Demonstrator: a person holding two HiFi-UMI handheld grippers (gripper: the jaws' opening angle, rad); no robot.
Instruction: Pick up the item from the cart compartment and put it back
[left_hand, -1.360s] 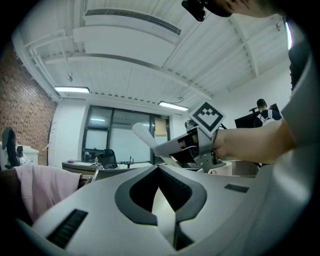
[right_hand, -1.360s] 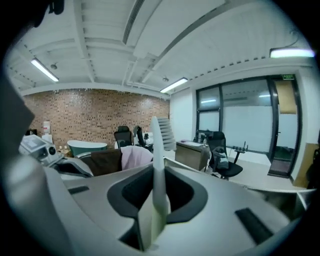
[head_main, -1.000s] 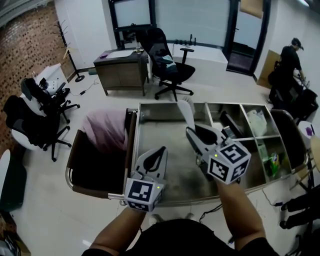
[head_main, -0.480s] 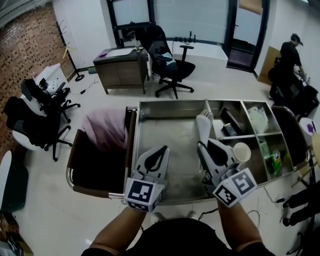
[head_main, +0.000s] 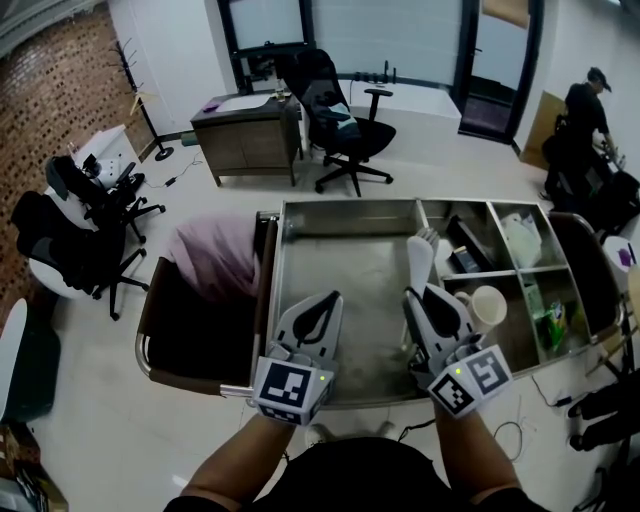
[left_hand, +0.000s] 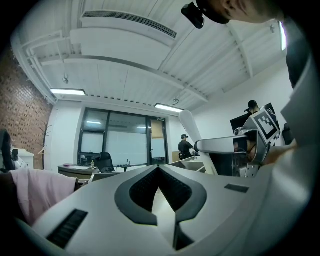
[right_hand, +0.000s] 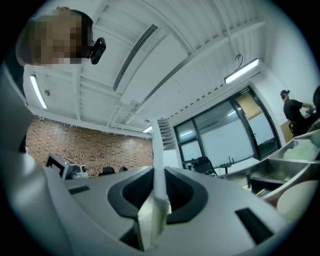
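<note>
My right gripper (head_main: 425, 297) is shut on a long, flat white item (head_main: 422, 260) with a ridged tip, holding it upright over the right part of the steel cart's large compartment (head_main: 330, 265). In the right gripper view the item (right_hand: 161, 150) stands as a thin strip pinched between the jaws of the right gripper (right_hand: 155, 175). My left gripper (head_main: 318, 307) hovers over the near left of the same compartment, shut and holding nothing. From the left gripper view, the left gripper (left_hand: 159, 169) has its jaws together, and the white item (left_hand: 190, 127) shows to its right.
Small compartments on the cart's right hold a paper cup (head_main: 487, 305), a white bag (head_main: 520, 240), a green packet (head_main: 548, 325) and a black object (head_main: 462, 245). A pink cloth (head_main: 210, 255) lies on a brown seat left of the cart. A person (head_main: 585, 110) stands far right.
My right gripper has carried the white item to the right and nearer to me, turning as it went. The left gripper has hardly moved.
</note>
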